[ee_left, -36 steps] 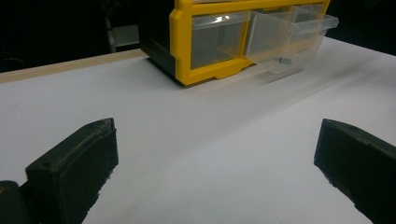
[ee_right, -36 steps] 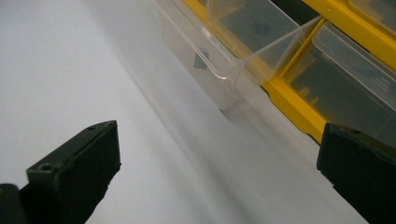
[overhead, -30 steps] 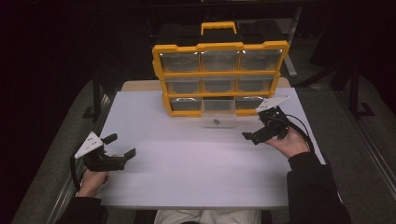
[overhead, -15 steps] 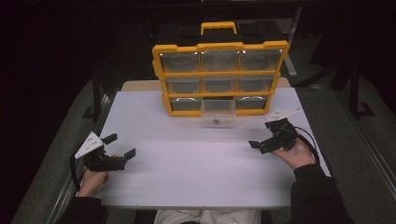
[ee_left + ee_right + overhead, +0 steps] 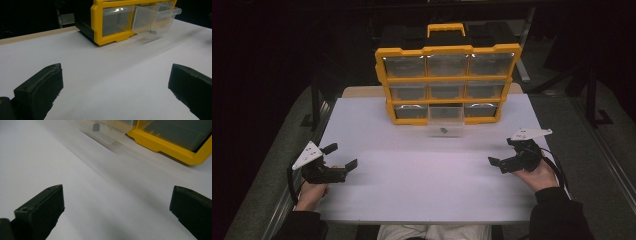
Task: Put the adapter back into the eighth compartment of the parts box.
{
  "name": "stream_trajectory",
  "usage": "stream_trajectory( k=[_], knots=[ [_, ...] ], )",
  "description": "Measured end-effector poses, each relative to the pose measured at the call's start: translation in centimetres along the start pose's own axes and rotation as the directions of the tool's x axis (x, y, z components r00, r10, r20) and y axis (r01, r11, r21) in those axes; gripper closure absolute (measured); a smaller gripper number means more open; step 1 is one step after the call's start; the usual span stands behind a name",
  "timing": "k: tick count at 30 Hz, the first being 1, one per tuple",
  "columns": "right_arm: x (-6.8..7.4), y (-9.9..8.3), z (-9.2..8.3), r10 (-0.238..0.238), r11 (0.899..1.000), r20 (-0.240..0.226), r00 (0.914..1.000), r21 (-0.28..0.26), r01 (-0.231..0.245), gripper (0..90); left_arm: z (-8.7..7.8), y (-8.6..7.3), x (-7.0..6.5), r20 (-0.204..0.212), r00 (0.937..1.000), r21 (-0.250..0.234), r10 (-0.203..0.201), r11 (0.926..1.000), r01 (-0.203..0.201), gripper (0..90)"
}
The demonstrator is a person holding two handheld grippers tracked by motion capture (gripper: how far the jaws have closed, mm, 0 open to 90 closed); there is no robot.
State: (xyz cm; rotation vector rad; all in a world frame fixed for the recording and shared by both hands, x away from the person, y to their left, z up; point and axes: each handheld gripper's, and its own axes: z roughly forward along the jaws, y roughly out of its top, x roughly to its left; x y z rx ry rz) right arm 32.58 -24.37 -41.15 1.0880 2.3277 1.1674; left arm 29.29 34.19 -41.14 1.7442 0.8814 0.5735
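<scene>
Drawer (image 5: 446,120) in the bottom middle of the yellow parts organizer (image 5: 447,82) is pulled out, with one small dark part (image 5: 443,130) sitting in it, so that's what we're working with. It lies ahead of both tools, well apart from each: up and off to the right of our left tool (image 5: 343,157), up and off to the left of our right tool (image 5: 501,152).

Both tools sit low over the white counter (image 5: 422,190), jaws spread wide, nothing between them. In the left gripper view the drawer (image 5: 156,18) hangs past the yellow frame, with the part (image 5: 152,32) visible through the clear wall. In the right gripper view the part (image 5: 96,126) is straight ahead, past the open jaws.

Our guess at why it's staged like this: the organizer stands upright at the far edge so the drawers face us, and the tools rest wide at the sides, leaving the middle of the counter free. The right one looks better lined up for a reach into the drawer.
</scene>
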Motion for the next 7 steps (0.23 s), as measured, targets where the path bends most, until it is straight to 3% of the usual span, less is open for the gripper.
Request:
stream_trajectory(
  k=[7],
  knots=[
    [0.11, -0.60, -0.32, 0.006, 1.000, 0.008, 0.9999, -0.012, -0.006, 0.0, 0.06, 0.07, -0.06, 0.006, 1.0000, -0.002, 0.004, 1.0000, -0.004, 0.0]
  ],
)
